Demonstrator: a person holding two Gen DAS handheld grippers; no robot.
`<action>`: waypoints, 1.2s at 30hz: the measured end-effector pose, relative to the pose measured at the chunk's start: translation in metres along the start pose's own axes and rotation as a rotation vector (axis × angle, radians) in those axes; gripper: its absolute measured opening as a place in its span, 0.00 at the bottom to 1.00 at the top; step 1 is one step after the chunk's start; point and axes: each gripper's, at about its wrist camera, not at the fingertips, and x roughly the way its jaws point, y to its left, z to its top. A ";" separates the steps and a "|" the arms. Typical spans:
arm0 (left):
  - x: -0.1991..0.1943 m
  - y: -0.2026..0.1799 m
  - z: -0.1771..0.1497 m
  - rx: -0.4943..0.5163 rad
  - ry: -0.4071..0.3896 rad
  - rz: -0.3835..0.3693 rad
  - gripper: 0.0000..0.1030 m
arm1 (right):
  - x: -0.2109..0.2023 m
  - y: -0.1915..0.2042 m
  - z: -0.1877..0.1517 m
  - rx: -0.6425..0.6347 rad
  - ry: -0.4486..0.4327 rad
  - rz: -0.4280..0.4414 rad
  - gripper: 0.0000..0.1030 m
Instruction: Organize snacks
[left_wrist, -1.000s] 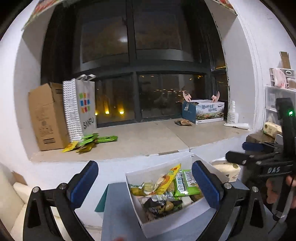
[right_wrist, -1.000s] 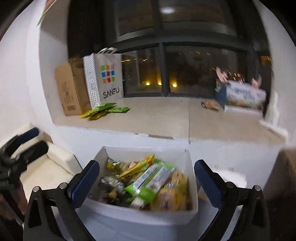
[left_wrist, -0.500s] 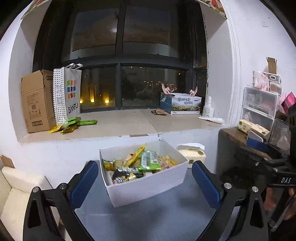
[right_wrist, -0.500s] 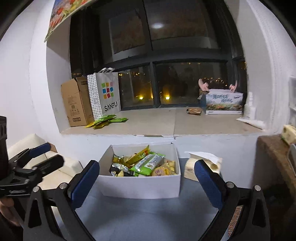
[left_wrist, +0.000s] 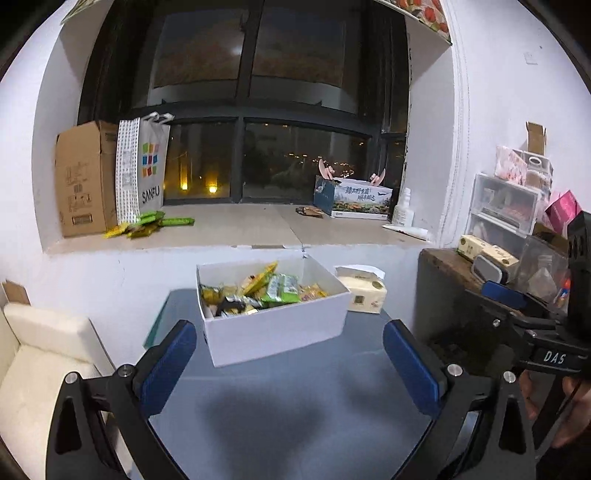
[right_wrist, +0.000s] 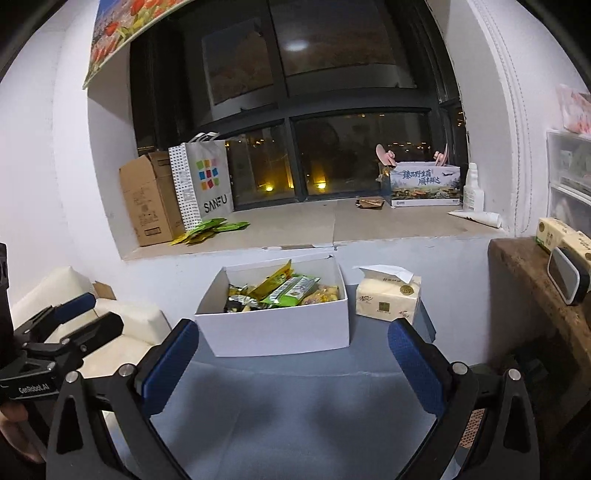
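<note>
- On the far left of the sill, a small heap of green and yellow packets (right_wrist: 210, 229) is lying loose in front of the cardboard box (right_wrist: 147, 199) and the SANFU bag (right_wrist: 201, 181), well apart from the other snacks.
- The left gripper (left_wrist: 288, 365) is pulling back: a second ago it was hanging right over the white box, and now it is hovering above the near part of the blue table (left_wrist: 295, 424), fingers spread wide with nothing between them.
- In the middle, the white box (right_wrist: 280, 332) is sitting at the far end of the table, just under the sill, filled with mixed snack packets (right_wrist: 284, 291); it is now showing whole and smaller in both views.
- The right gripper (right_wrist: 293, 365) is retreating the same way, fingers wide apart and empty, lined up on the box from the near side.
- Just right of the box, a tissue pack (right_wrist: 388, 299) is standing on the table.
- Both tools backing off empty could mean a drop into the box is over, or a reach for the sill packets is coming; the views are fitting either.
</note>
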 end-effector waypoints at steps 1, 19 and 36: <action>-0.004 -0.002 -0.002 0.000 -0.001 -0.006 1.00 | -0.004 0.002 -0.001 -0.004 -0.005 0.003 1.00; -0.035 -0.015 -0.007 0.034 -0.026 0.009 1.00 | -0.042 0.016 -0.015 -0.044 -0.033 0.018 1.00; -0.028 -0.009 -0.009 -0.010 0.008 -0.025 1.00 | -0.041 0.018 -0.017 -0.048 -0.026 0.027 1.00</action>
